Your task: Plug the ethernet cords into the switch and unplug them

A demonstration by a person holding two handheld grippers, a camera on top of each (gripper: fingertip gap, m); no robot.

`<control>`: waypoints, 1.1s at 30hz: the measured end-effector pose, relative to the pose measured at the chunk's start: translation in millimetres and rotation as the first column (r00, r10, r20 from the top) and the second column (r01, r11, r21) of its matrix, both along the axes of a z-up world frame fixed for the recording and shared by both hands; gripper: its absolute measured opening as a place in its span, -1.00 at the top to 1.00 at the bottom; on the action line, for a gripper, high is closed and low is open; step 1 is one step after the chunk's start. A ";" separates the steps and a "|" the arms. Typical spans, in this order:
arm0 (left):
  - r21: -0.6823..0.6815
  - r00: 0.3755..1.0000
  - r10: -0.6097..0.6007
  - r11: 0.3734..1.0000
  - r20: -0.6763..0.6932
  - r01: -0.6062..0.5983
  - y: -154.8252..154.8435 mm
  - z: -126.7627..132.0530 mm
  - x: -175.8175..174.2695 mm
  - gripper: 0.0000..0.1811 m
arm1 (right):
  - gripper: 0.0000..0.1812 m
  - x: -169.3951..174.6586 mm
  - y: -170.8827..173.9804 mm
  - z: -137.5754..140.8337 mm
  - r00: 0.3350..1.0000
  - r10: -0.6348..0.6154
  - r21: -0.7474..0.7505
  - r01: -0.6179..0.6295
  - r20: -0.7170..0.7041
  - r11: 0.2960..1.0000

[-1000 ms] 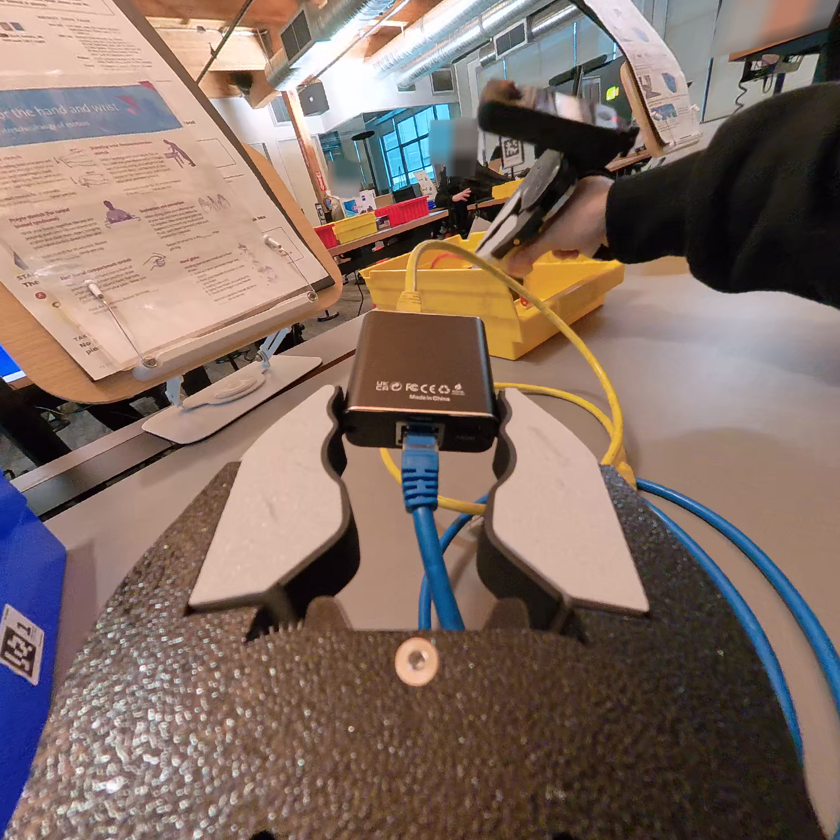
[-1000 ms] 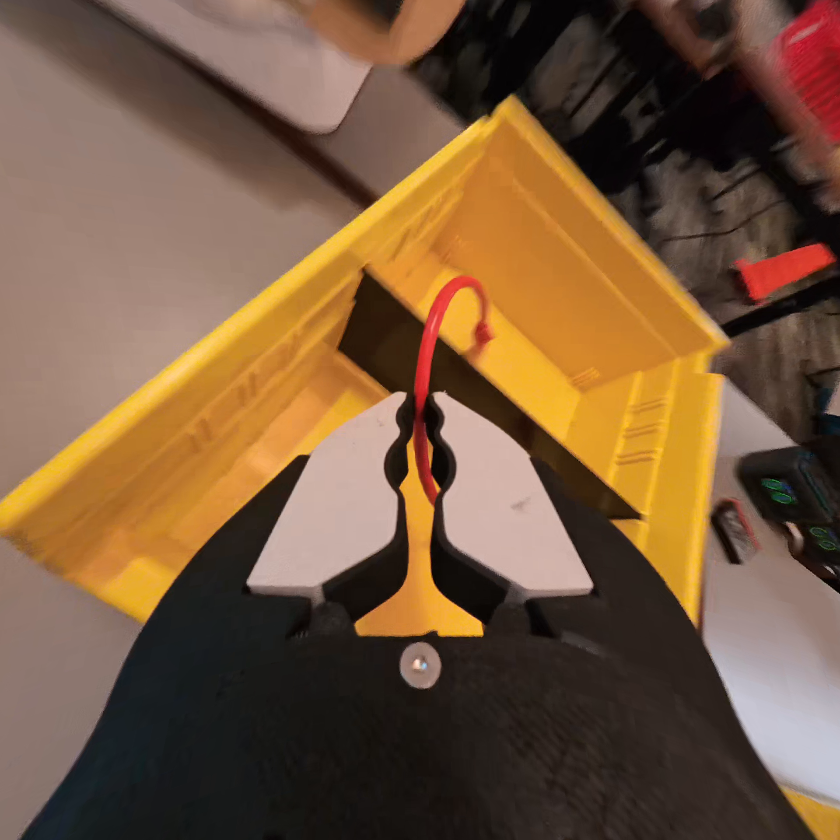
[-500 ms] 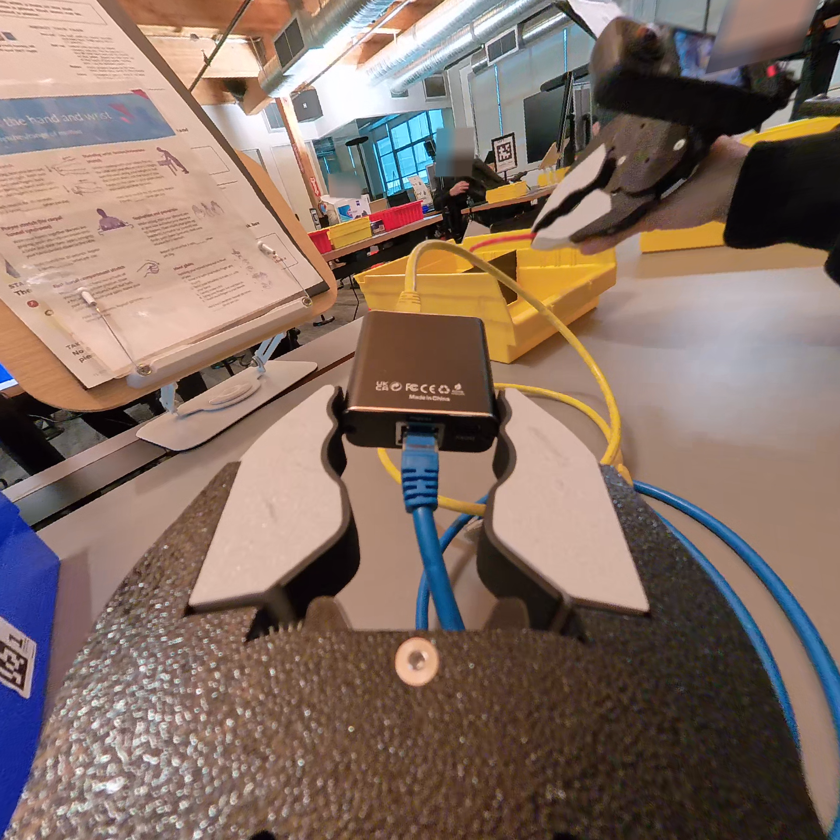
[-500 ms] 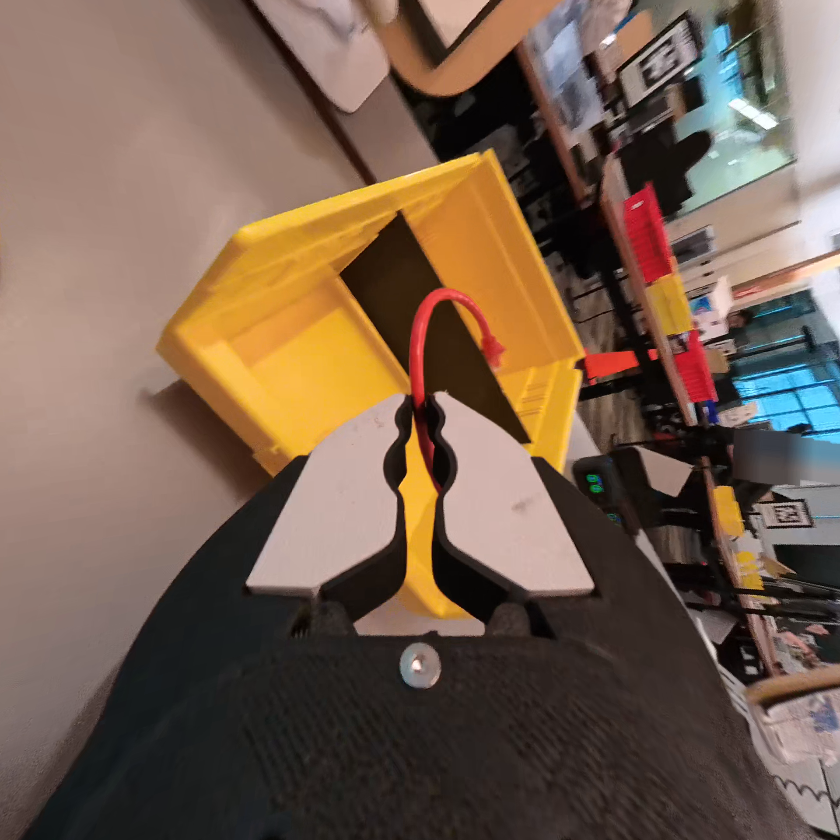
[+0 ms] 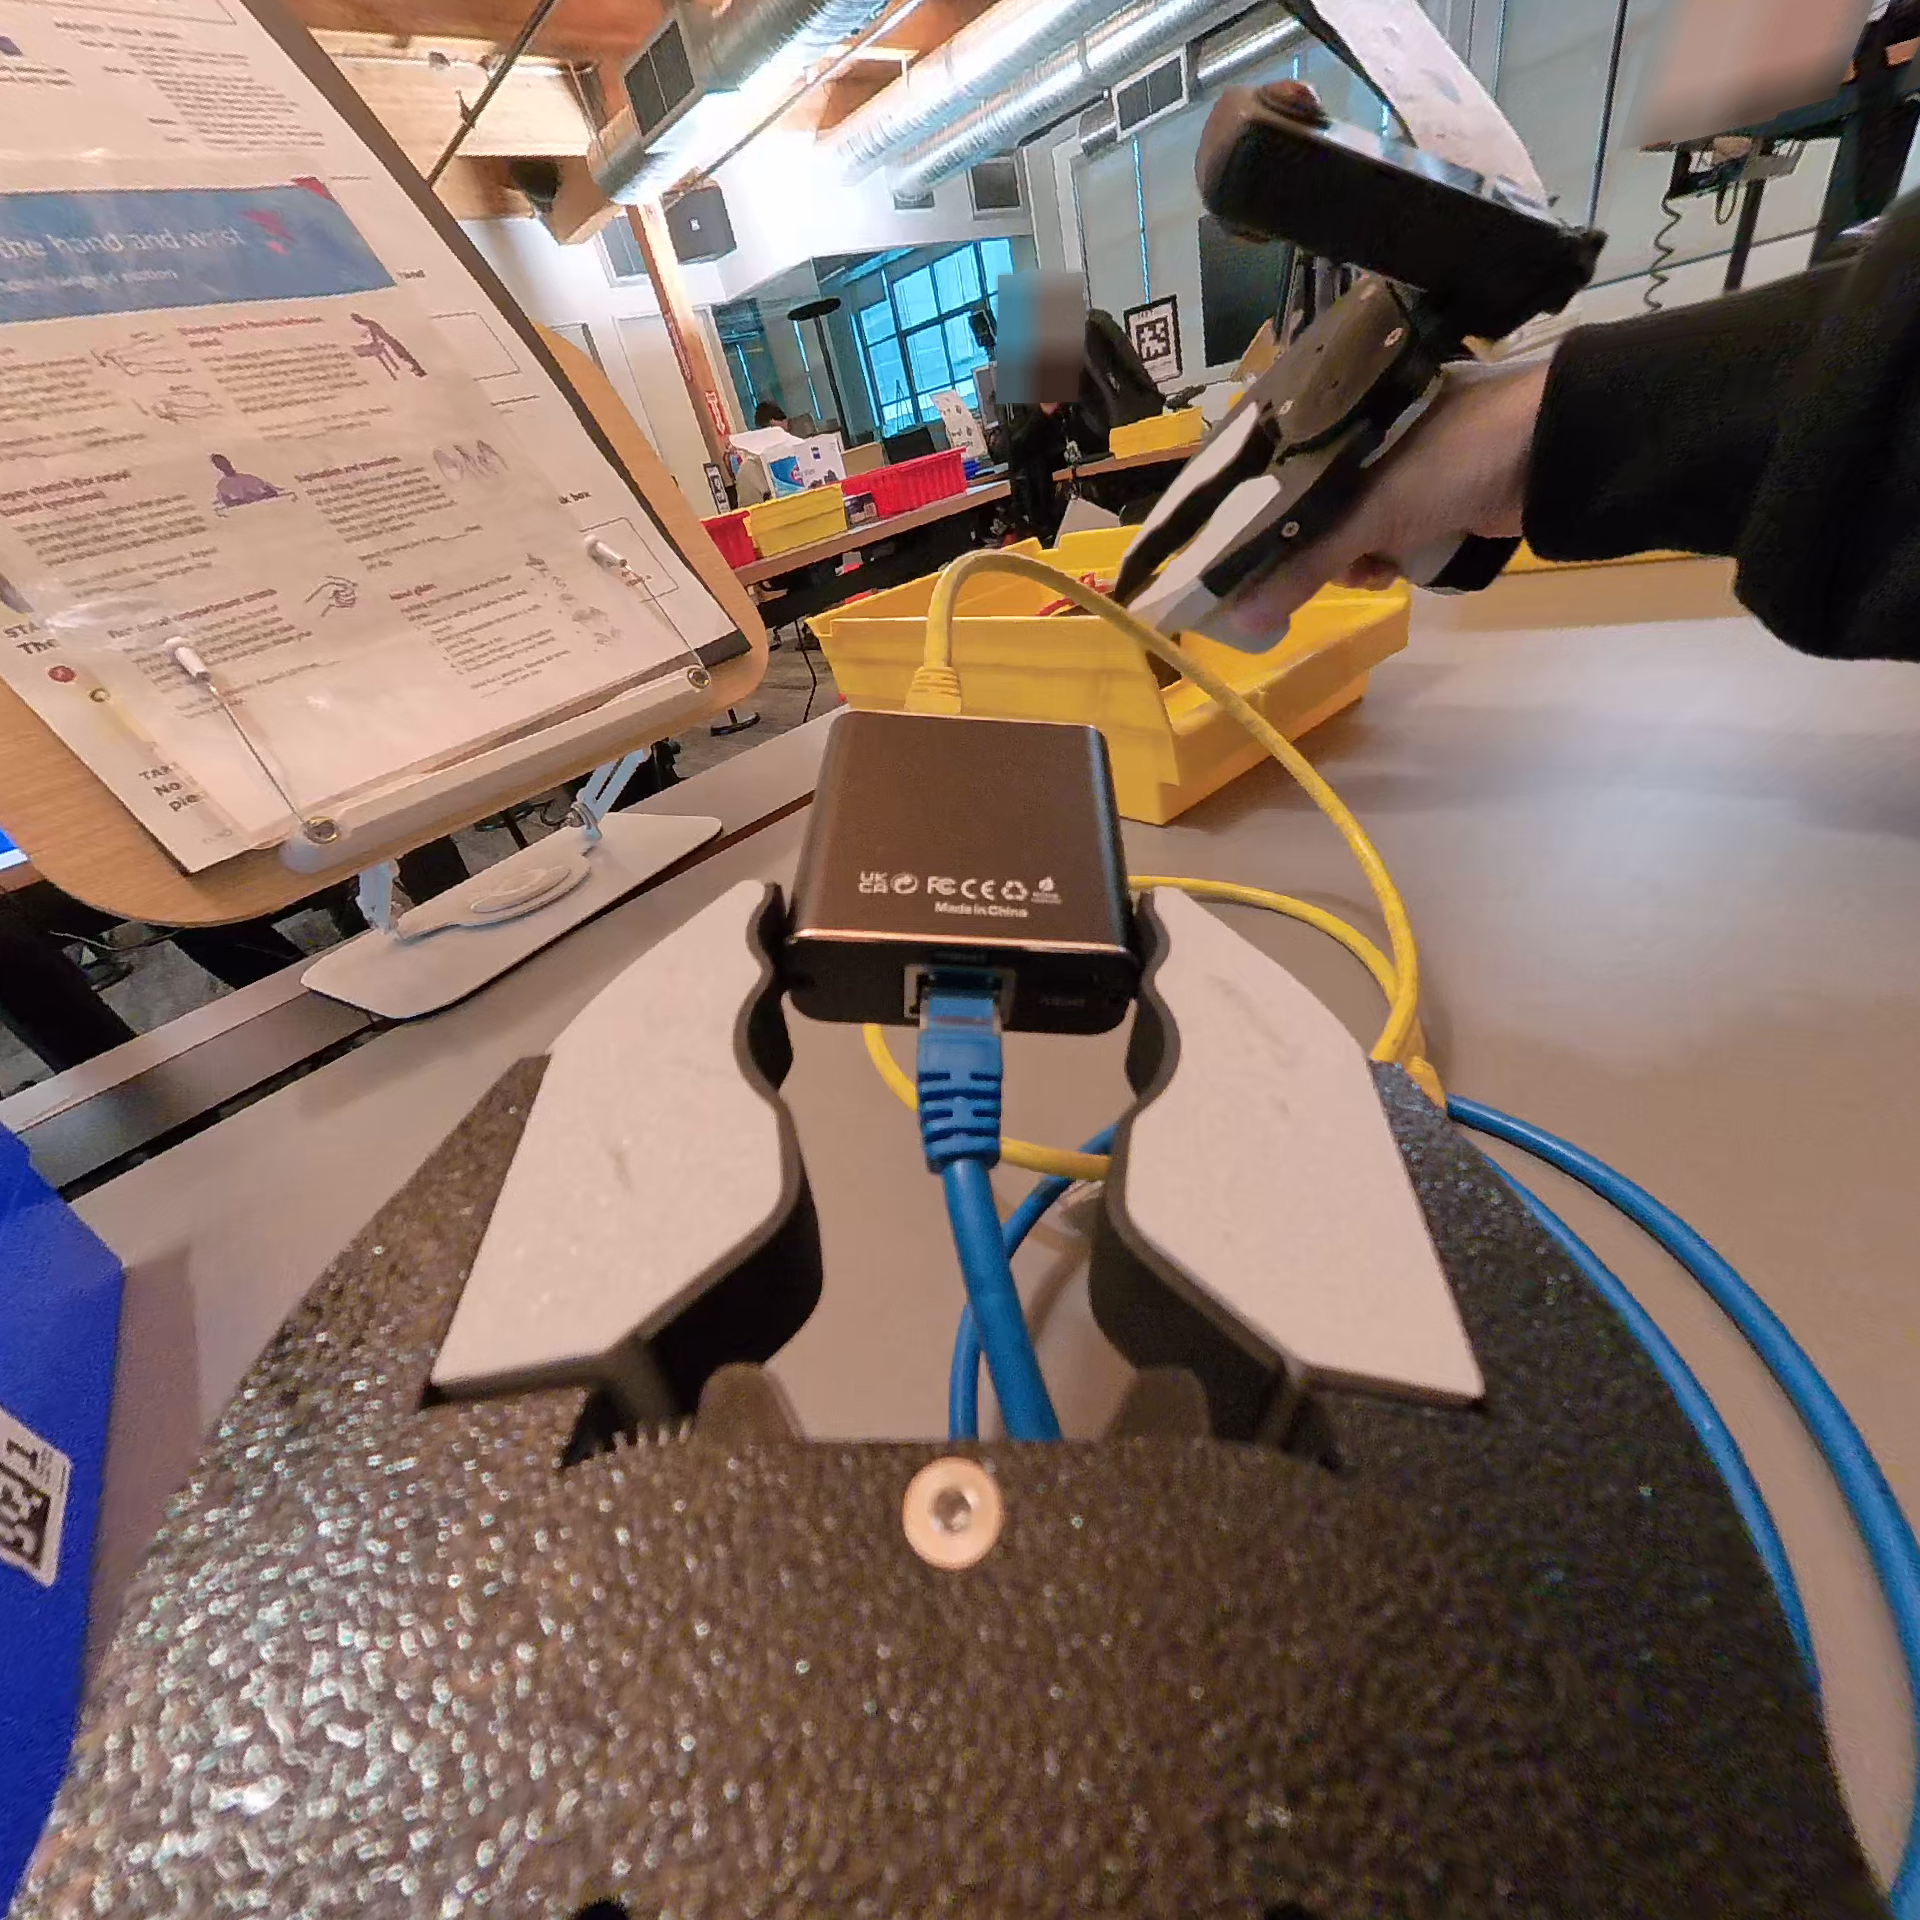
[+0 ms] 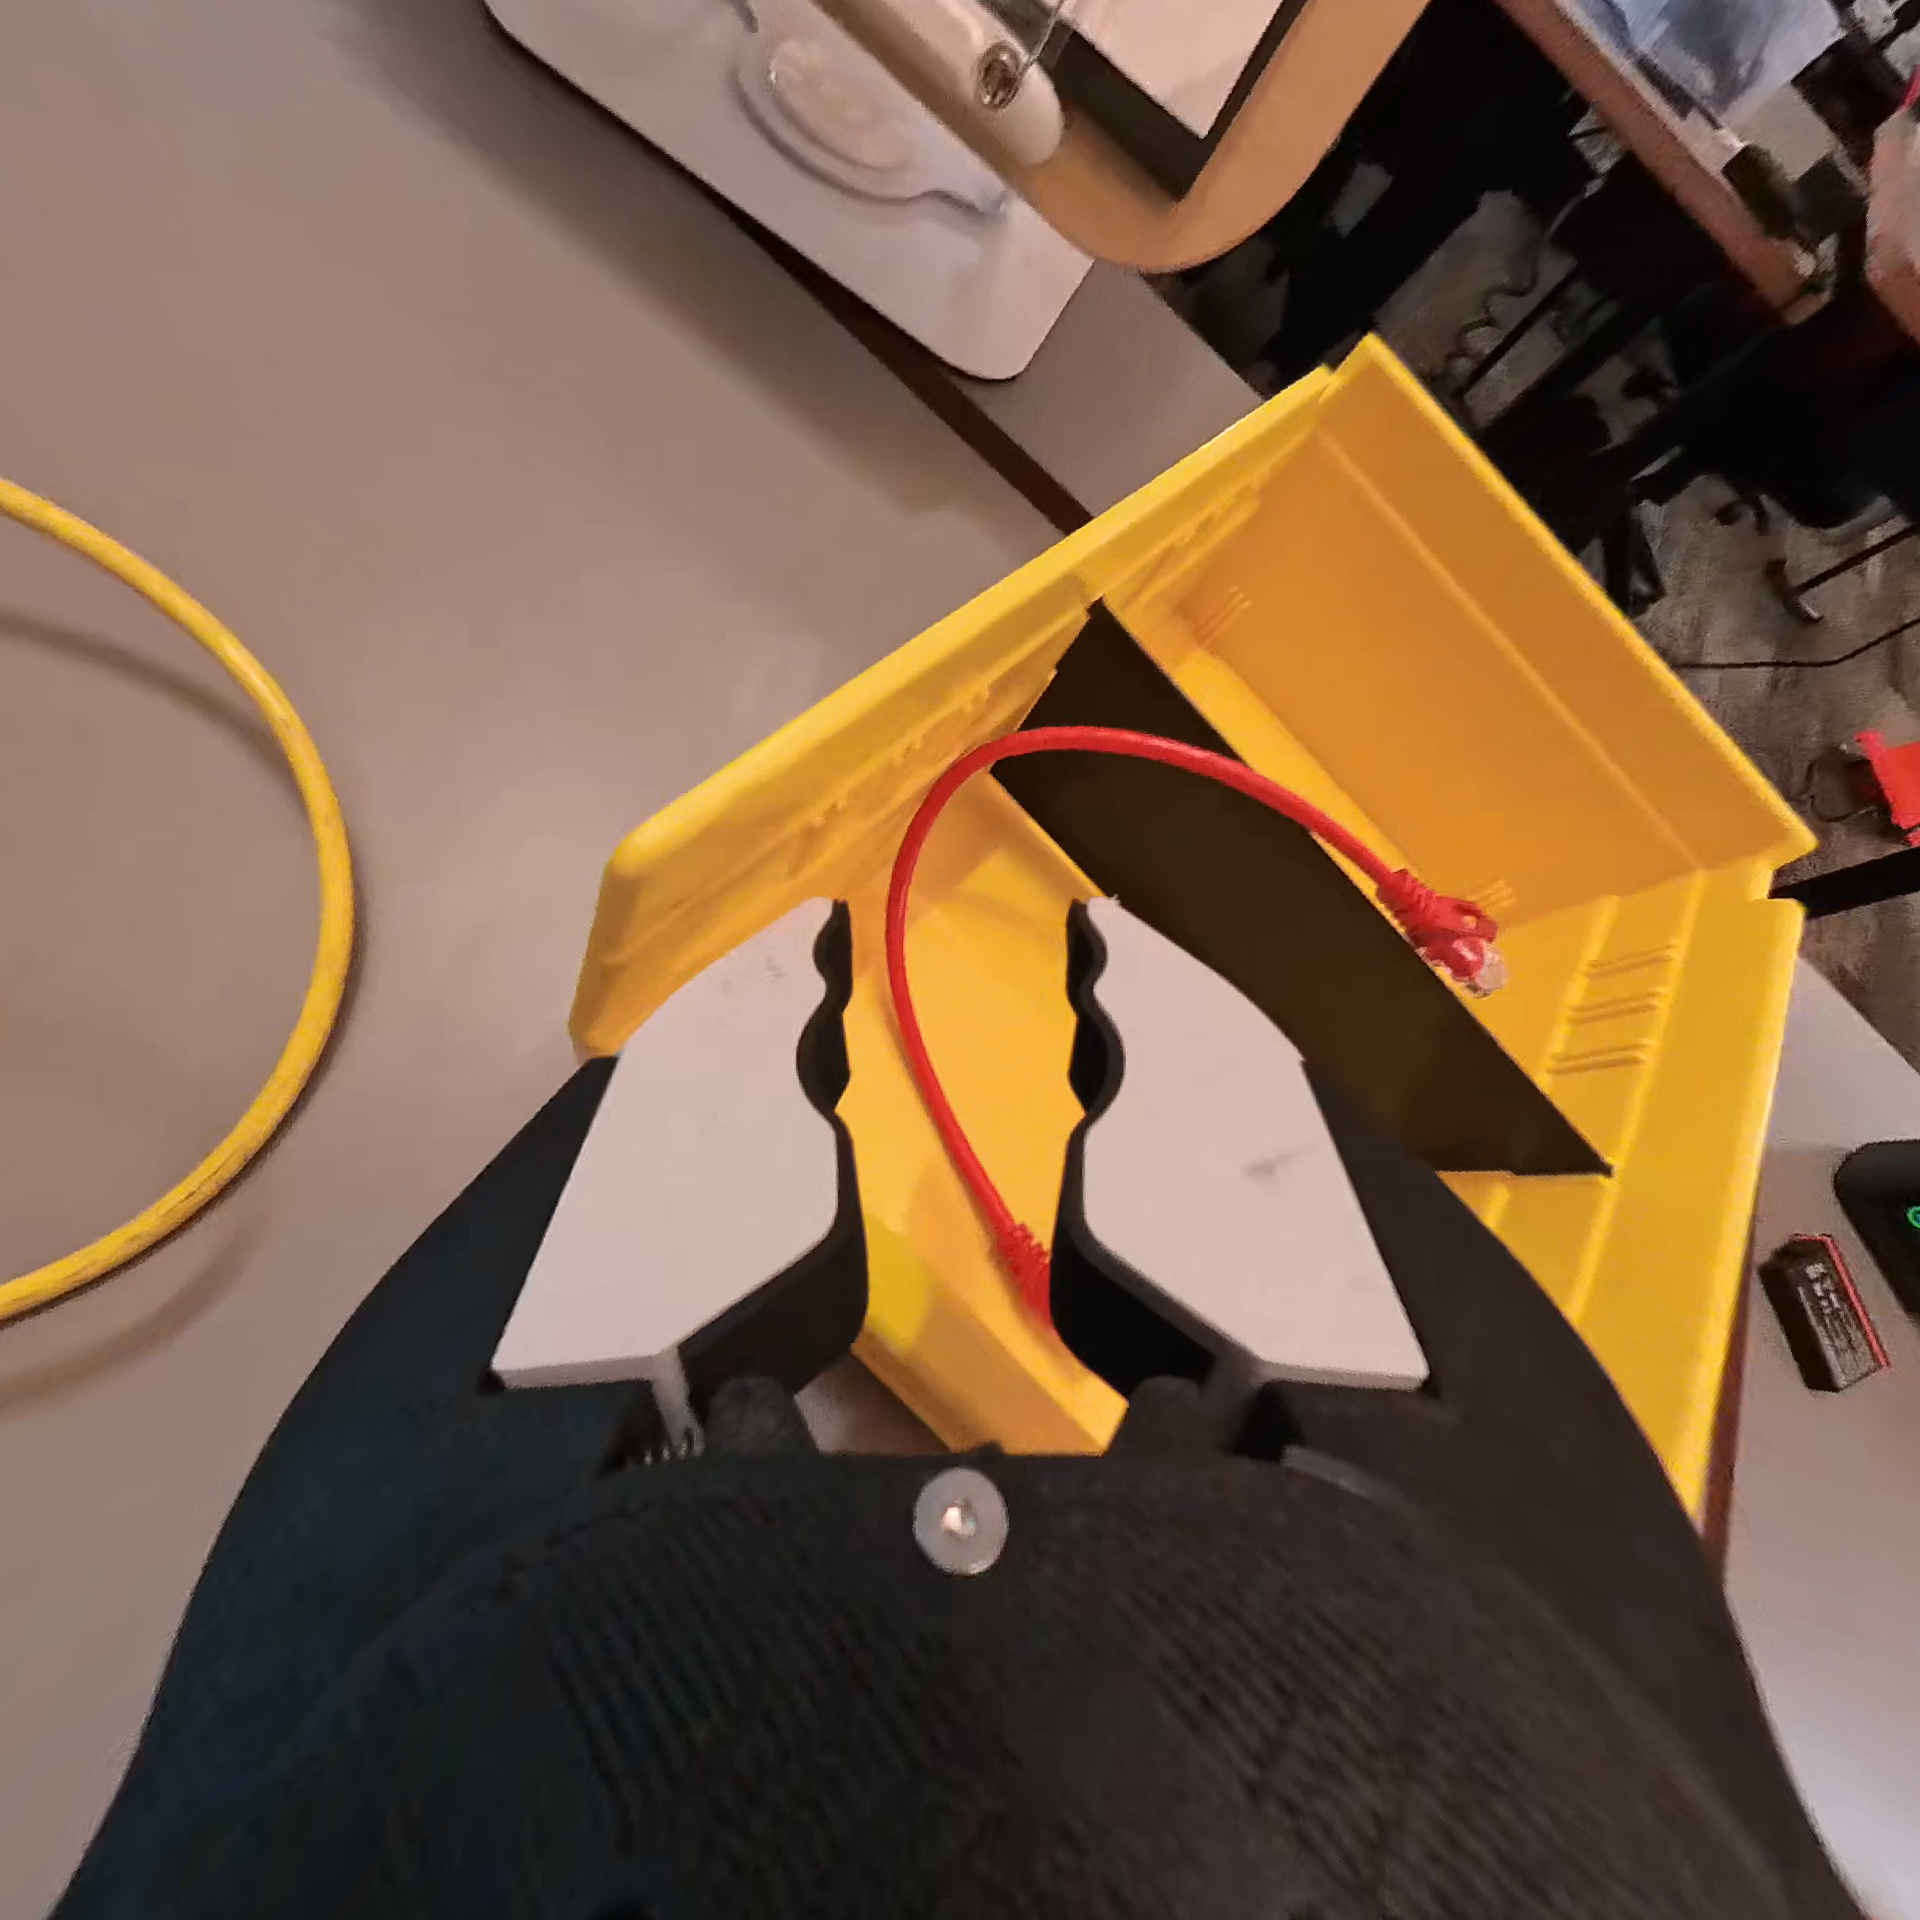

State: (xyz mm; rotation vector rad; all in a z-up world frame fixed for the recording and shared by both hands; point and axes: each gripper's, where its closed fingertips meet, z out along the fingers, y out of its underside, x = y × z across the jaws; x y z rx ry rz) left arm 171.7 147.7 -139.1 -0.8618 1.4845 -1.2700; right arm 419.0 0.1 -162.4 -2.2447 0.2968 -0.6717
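Grey and matte, the desk [image 5: 1621,831] runs back toward a workshop with ducts overhead and rows of red and yellow bins far behind. Taking the black switch [image 5: 961,831] as landmark: it sits low over the desk, clamped at its near end between the two pale fingers [image 5: 634,1153] of the left tool [image 5: 961,914], which presses on both of its sides. A blue ethernet cord [image 5: 961,1101] is plugged into the near face of the switch and runs back between the fingers, then loops out to the right of it. A yellow ethernet cord [image 5: 1340,821] enters the far face of the switch, arches up and falls to the right, coiling on the desk beside the blue one. Left of the switch stands a tilted wooden document stand [image 5: 312,499] holding a printed sheet, on a white base. Behind the switch lies a yellow bin [image 5: 1039,675] with a black divider [image 6: 1278,914].

Above that bin, beyond and right of the switch, a hand in a dark sleeve holds the right tool [image 6: 961,914], tilted down toward the bin; its jaws stand apart and grip nothing. A short red ethernet cord [image 6: 935,1039] lies in the bin, curving over the divider, with one plug between the spread fingers in the right wrist view but apparently free of them, the other plug past the divider.
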 end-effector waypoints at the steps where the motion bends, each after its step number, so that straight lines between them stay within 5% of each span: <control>1: 0.001 1.000 -0.003 1.000 0.001 0.003 -0.9 0.2 0.1 0.31 | 0.56 4.5 1.0 1.8 1.000 -0.004 -0.005 0.004 0.003 1.000; 6: 0.001 1.000 0.003 1.000 0.000 -0.003 0.8 -0.3 0.2 0.31 | 0.53 69.8 -28.0 11.5 0.961 -0.140 -0.245 0.199 0.239 0.949; 10: -0.025 1.000 0.002 1.000 -0.004 -0.002 3.7 0.1 -0.7 0.31 | 0.53 78.3 -28.3 12.7 0.960 -0.119 -0.267 0.188 0.254 0.945; 13: -0.028 1.000 -0.008 1.000 -0.007 0.008 1.3 -0.2 -1.1 0.31 | 0.55 82.5 -22.4 3.6 0.968 0.020 -0.320 0.063 0.251 0.945; 18: -0.025 1.000 -0.004 1.000 -0.010 0.004 2.7 -0.9 0.3 0.31 | 0.63 107.0 -22.9 -6.0 0.978 0.025 -0.370 0.054 0.205 0.927; 28: -0.042 1.000 -0.010 0.999 -0.024 0.009 2.7 -2.6 0.6 0.31 | 0.87 107.5 -10.5 -4.5 0.956 0.108 -0.442 0.026 0.274 0.896; 33: -0.049 1.000 -0.013 0.999 -0.022 0.012 2.3 -1.8 0.2 0.31 | 0.91 89.1 -24.0 -7.2 0.975 -0.005 -0.426 0.102 0.223 0.899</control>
